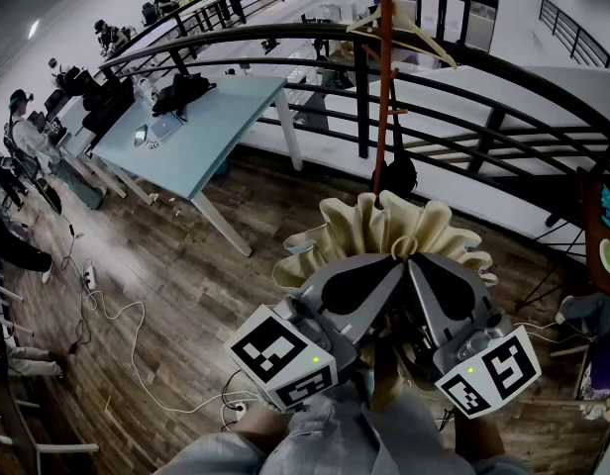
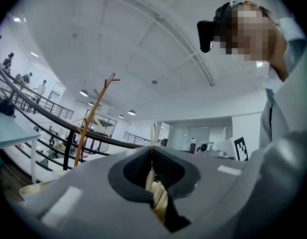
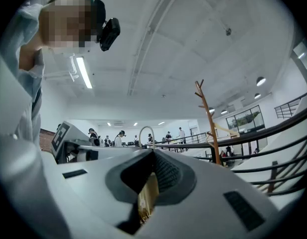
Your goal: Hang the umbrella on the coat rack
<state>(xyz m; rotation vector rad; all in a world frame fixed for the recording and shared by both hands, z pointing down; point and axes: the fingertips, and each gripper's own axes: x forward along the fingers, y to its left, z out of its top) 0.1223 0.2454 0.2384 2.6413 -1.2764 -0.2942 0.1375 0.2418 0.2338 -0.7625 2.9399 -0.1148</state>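
Observation:
A folded cream umbrella (image 1: 379,228) with ruffled fabric is held upright in front of me by both grippers, which press close together. My left gripper (image 1: 396,265) is shut on the umbrella's cream fabric (image 2: 154,193), and a thin cream loop (image 2: 153,133) sticks up past its jaws. My right gripper (image 1: 422,265) is shut on a yellowish part of the umbrella (image 3: 149,199), with the same loop (image 3: 146,132) arching beyond it. The orange-brown coat rack (image 1: 384,87) stands just behind the umbrella by the railing. It also shows as a coat rack (image 2: 95,111) at the left, and as a coat rack (image 3: 208,121) at the right.
A wooden hanger (image 1: 409,30) hangs high on the rack. A black curved railing (image 1: 454,67) runs behind it. A light blue table (image 1: 191,127) with dark bags stands at the left, and cables (image 1: 117,315) lie on the wooden floor. Several people sit further left.

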